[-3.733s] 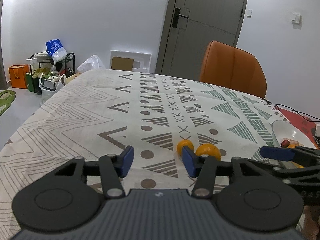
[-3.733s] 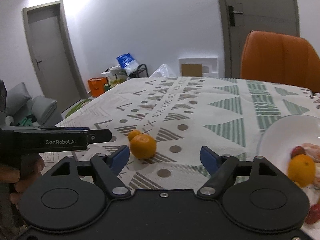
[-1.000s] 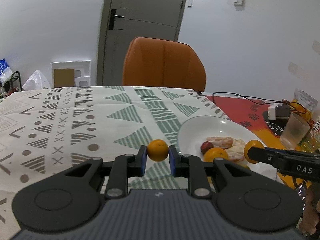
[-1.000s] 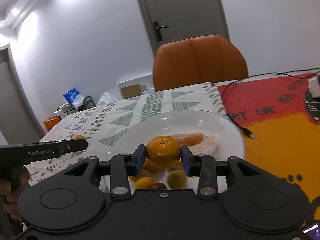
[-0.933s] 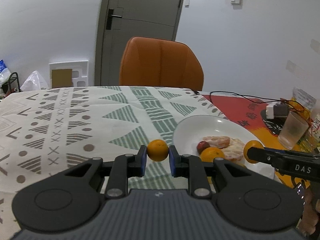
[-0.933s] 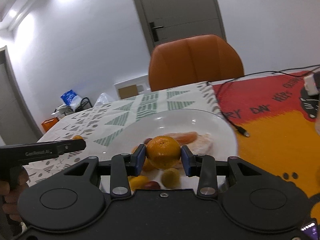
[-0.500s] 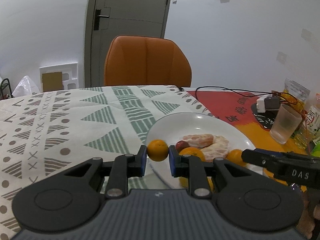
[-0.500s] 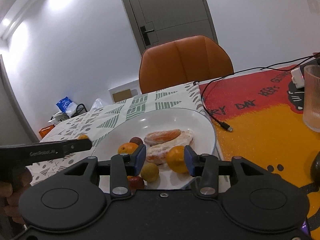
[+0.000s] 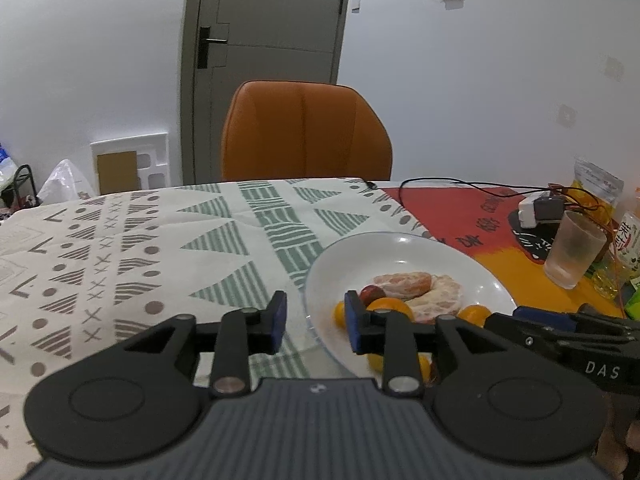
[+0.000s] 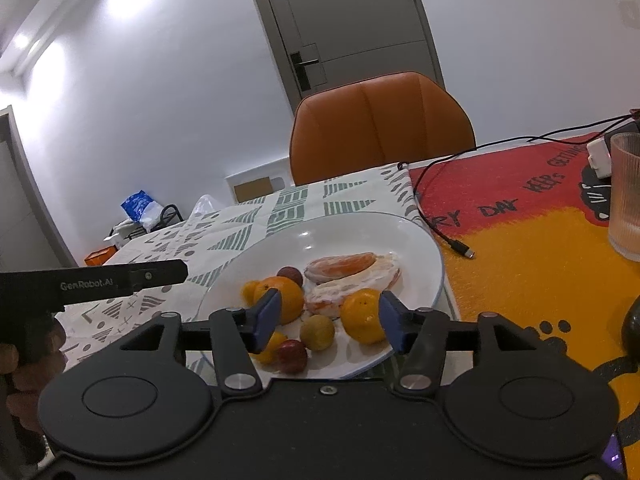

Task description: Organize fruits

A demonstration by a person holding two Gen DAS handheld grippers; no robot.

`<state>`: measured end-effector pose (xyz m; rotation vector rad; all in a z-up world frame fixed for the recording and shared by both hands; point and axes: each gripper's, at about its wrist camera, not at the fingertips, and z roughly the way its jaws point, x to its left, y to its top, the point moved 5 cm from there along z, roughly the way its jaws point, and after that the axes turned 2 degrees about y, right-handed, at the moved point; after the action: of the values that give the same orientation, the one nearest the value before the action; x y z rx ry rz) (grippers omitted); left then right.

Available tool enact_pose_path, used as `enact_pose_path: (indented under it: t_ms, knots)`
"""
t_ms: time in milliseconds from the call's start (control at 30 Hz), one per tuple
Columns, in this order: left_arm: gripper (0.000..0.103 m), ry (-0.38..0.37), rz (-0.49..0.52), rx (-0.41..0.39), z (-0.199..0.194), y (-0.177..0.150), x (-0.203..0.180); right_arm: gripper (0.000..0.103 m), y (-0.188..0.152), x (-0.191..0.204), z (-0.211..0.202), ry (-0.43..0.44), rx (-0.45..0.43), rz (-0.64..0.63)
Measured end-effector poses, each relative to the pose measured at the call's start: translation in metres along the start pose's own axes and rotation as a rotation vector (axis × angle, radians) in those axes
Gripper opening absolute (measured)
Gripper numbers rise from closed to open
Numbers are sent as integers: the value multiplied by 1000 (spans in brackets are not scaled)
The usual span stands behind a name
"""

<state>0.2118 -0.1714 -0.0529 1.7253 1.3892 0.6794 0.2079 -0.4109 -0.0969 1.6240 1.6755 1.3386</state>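
A white plate holds peeled citrus, oranges and small red and yellow fruits. My left gripper hovers at the plate's left rim, its jaws opening with nothing between them. A small orange lies on the plate just beside its right pad. My right gripper is over the plate's near side, its jaws also opening. An orange rests on the plate close to its right pad, with no pad pressing on it. A bigger orange sits behind the left pad.
A patterned tablecloth covers the table's left part and a red and yellow mat the right. A ribbed glass, a black cable and a charger lie on the mat. An orange chair stands behind the table.
The left gripper moved right to the plate and let go of its small orange, which now lies on the plate. The right jaws spread wider and its orange rests on the plate.
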Motion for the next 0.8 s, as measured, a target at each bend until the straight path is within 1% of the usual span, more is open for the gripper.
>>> enact_pose_path:
  t_ms: [67, 100, 133, 167, 200, 233, 267, 367, 433, 567, 700, 800]
  knots:
    - [48, 18, 2, -4, -5, -1, 4, 60, -1, 2, -1, -3, 3, -2]
    - [52, 32, 4, -8, -9, -2, 7, 64, -1, 4, -1, -7, 4, -4]
    - [60, 44, 4, -11, -11, -2, 9, 70, -1, 5, -2, -12, 4, -7]
    - [68, 54, 3, -14, -14, -3, 12, 73, -1, 6, -3, -19, 2, -10]
    - [71, 61, 0, -14, -17, -3, 15, 78, -1, 8, -4, -25, -1, -12]
    - [76, 68, -2, -15, -20, -3, 17, 80, -1, 9, -5, -28, -3, -14]
    - [80, 76, -5, -16, -23, -3, 21, 81, -1, 11, -5, -28, -4, -15]
    - [86, 101, -11, -21, -31, -4, 29, 86, -2, 15, -8, -20, 1, -9]
    - [89, 114, -18, -18, -36, -4, 34, 95, -1, 18, -10, -25, -5, -11]
    - [95, 128, -27, -12, -46, -7, 42, 102, -1, 24, -15, -37, -11, -13]
    - [97, 140, -24, -2, -56, -10, 48, 103, 0, 29, -18, -32, -9, 5]
    - [98, 156, -28, 5, -64, -12, 55, 103, 0, 34, -20, -44, -8, -4]
